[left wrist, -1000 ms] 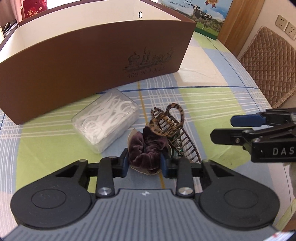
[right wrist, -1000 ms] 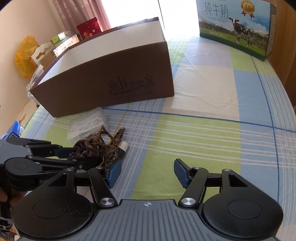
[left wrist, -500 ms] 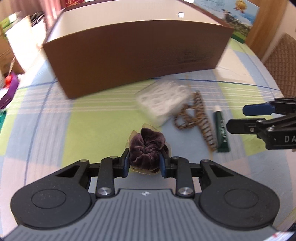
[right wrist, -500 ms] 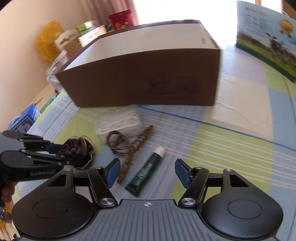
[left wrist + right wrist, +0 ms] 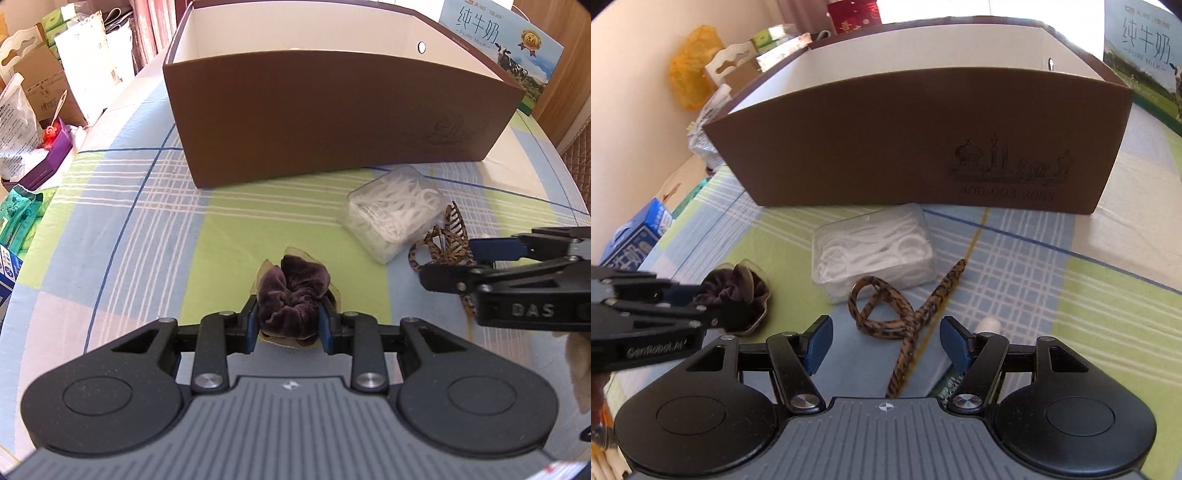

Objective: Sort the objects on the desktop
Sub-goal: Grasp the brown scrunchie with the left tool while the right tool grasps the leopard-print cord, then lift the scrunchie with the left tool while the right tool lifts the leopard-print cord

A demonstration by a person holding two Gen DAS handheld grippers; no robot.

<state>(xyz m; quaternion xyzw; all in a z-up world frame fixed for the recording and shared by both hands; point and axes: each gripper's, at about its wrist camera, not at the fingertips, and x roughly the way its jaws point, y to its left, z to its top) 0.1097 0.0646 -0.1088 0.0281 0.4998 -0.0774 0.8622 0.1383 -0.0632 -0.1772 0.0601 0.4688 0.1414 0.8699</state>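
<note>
My left gripper point(image 5: 287, 325) is shut on a dark purple velvet scrunchie point(image 5: 291, 291), held just above the checked tablecloth to the left of the other items. A leopard-print hair claw point(image 5: 886, 310) lies on the cloth between the fingers of my right gripper point(image 5: 886, 343). Those jaws are closing, but the blue pads stand apart from the claw. A clear box of white floss picks point(image 5: 873, 251) sits just beyond the claw. A green tube with a white cap point(image 5: 988, 325) lies mostly hidden under my right finger. The open brown cardboard box point(image 5: 332, 110) stands behind everything.
A milk carton box point(image 5: 517, 48) stands at the back right. Packets and a purple box point(image 5: 48, 155) crowd the area off the table's left edge. A quilted chair point(image 5: 580, 151) is at the right. The green and blue cloth point(image 5: 147, 229) lies bare left of the scrunchie.
The left gripper has carried the scrunchie leftward, away from the claw and floss box. The right gripper has moved left and down until the hair claw lies between its fingers.
</note>
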